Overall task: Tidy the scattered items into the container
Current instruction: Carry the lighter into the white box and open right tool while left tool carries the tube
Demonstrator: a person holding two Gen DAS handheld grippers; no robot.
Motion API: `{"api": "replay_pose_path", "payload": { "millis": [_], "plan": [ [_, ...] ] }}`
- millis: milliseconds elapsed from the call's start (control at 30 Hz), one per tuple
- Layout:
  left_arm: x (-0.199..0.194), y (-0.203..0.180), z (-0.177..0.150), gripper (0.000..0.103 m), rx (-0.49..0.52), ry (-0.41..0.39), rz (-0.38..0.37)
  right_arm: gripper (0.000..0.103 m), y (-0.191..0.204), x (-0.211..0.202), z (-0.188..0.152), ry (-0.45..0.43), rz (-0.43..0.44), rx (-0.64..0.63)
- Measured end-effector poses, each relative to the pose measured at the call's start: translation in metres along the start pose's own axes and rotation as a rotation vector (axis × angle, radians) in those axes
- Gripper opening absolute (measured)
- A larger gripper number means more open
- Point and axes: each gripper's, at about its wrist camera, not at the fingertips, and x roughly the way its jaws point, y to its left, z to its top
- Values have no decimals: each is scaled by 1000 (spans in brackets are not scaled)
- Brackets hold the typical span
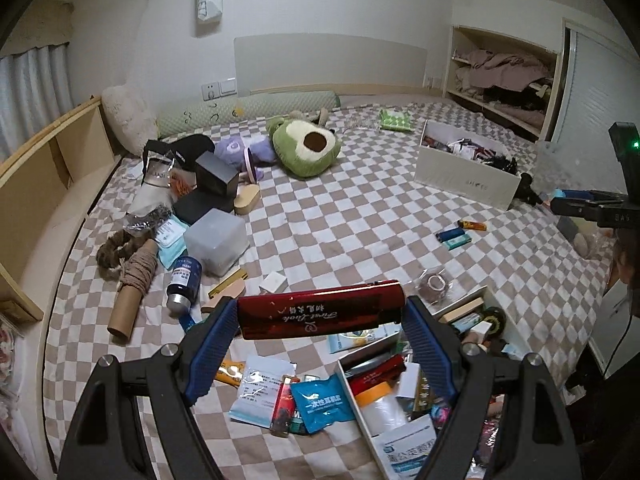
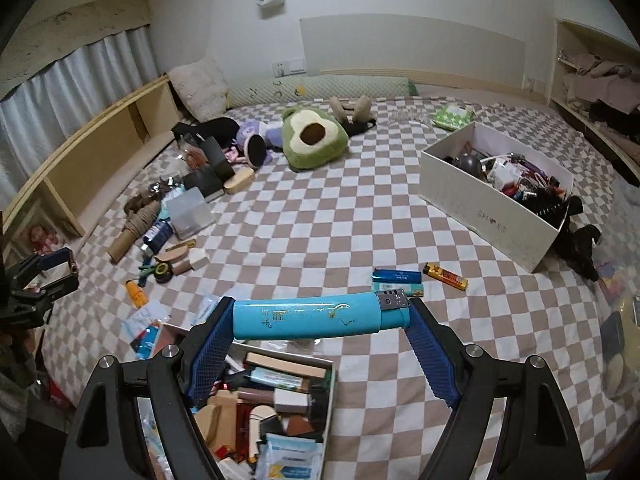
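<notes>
- The left gripper [image 1: 322, 314] is pinching a red lighter [image 1: 320, 309] end to end between its blue fingers [image 1: 212, 344]; the lighter's long axis is lying crosswise, spanning the gap from one finger to the other.
- The right gripper [image 2: 320, 320] is pinching a turquoise lighter [image 2: 320, 317] in the same way, long axis crosswise, metal head toward the right-side finger [image 2: 430, 354].
- The near container [image 1: 362, 404], a white open box on the bed [image 1: 360, 216], is lying below and to the right of the left gripper's fingers; in the right wrist view the same container [image 2: 330, 396] is lying directly below and slightly left of the fingers.
- Judgement: the right hand is sitting nearer over the box opening; the left is needing a short shift to its right before release.
- Count, held: two lighters, one per gripper.
- Count, containers: two white boxes, the near one and a far white box [image 2: 496, 204], both already part-filled.
- Count, loose lighters on the bed between the boxes: three visible, namely a blue lighter [image 2: 396, 276], a yellow lighter [image 2: 445, 276] and a pale green one partly hidden behind the held lighter.
- Further clutter is remaining at the far left of the bed.
</notes>
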Motion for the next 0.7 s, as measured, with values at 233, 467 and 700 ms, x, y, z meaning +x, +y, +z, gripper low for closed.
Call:
{"api": "replay_pose_path", "payload": {
  "millis": [233,467,700],
  "plan": [
    [-18,-17,5,83,1,-27,-14,84,16,-23,-1,-38,21,-10],
    [-34,-33,5,83,-6,-31,-21,84,32,-37,-7,-43,44,-18],
    [-42,-47,-3,83,-20,-7,-46,84,48,-39,-16,-13,75,-29]
  ]
}}
